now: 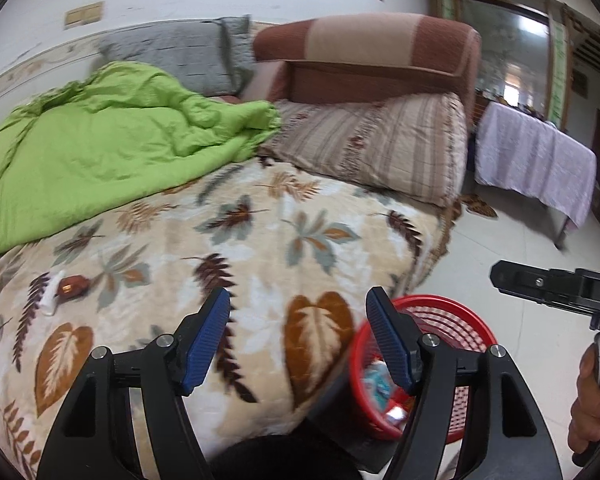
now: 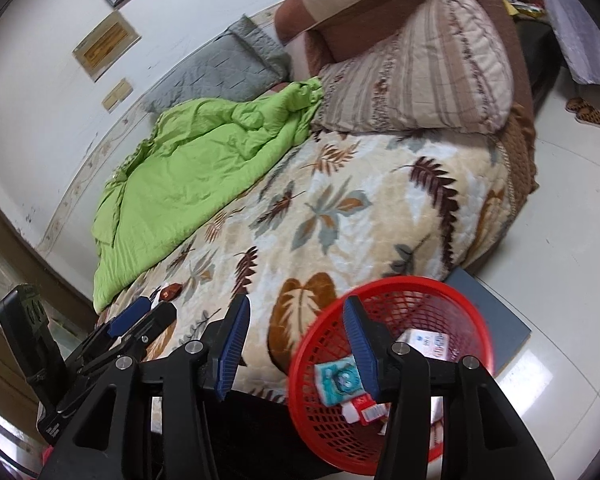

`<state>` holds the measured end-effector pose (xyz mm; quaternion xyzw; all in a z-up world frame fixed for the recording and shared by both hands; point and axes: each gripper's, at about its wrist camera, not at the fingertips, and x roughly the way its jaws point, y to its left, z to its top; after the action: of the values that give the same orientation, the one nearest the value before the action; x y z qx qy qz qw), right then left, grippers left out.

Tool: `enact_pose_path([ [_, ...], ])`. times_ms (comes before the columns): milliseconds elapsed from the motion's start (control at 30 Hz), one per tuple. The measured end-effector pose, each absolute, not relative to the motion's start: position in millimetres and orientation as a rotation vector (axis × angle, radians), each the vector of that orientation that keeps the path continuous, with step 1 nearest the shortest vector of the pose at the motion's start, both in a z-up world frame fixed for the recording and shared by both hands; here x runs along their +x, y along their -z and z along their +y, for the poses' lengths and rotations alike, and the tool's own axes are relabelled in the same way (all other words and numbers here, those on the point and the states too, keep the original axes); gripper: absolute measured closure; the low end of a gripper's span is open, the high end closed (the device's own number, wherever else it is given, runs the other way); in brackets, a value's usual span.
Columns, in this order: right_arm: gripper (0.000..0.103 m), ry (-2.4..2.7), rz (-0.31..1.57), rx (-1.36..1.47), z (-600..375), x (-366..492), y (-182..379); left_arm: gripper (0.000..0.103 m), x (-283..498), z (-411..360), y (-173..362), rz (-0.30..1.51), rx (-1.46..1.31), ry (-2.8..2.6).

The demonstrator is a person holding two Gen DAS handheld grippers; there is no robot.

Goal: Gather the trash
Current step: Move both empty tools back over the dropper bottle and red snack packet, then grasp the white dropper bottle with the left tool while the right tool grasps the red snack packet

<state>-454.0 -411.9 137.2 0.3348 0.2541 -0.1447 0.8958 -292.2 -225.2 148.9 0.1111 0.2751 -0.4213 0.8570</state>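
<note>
Far left on leaf-print blanket [image 1: 260,240]: brown wrapper [image 1: 73,286] w/ a white scrap [image 1: 52,300] touching it, both still uncollected, well apart from basket. Risk here: soft plush may give under pads, so pinch could catch blanket pile instead of wrapper, or push the thin scrap flat & miss it. Green quilt [image 1: 100,152] behind, no trash visible on it.

Centre: left gripper [image 1: 298,340] released, jaws apart, nothing between pads, aimed over bed edge. Right gripper [image 2: 296,344] also released, empty, above basket rim. Risk: right finger close to rim; a careless swing could tip the light basket & spill contents.

Right, on floor just beside bed: red basket [image 2: 440,292], mesh-sided, upright. Inside: teal packet [image 2: 338,380], red-white pack [image 2: 362,410], white box [image 2: 428,342]. Anything deeper can't be told.
</note>
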Motion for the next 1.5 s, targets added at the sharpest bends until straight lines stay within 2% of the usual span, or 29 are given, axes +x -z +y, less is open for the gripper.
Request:
enact_pose_path([
  [400, 0.049, 0.113, 0.596, 0.555, -356, -343, -153, 0.032, -192, -119, -143, 0.637, 0.054, 0.606],
  [467, 0.048, 0.081, 0.613, 0.541, -344, -323, -151, 0.032, -174, -98, -139, 0.647, 0.028, 0.552],
  [533, 0.042, 0.037, 0.647, 0.516, -327, -296, -147, 0.032, -156, -77, -134, 0.656, 0.008, 0.492],
  [600, 0.04, 0.001, 0.67, 0.492, -312, -275, -143, 0.032, -134, -50, -127, 0.676, -0.027, 0.43],
  [767, 0.039, -0.097, 0.749, 0.349, -266, -208, -128, 0.032, -90, -6, -110, 0.71, -0.065, 0.307],
  [1133, 0.039, -0.3, 0.905, -0.076, -180, -52, -76, 0.032, -4, 22, -52, 0.824, -0.115, 0.242],
  [1500, 0.039, -0.36, 0.938, -0.297, -152, 56, -32, 0.032, 13, 39, -49, 0.809, -0.143, 0.215],
])
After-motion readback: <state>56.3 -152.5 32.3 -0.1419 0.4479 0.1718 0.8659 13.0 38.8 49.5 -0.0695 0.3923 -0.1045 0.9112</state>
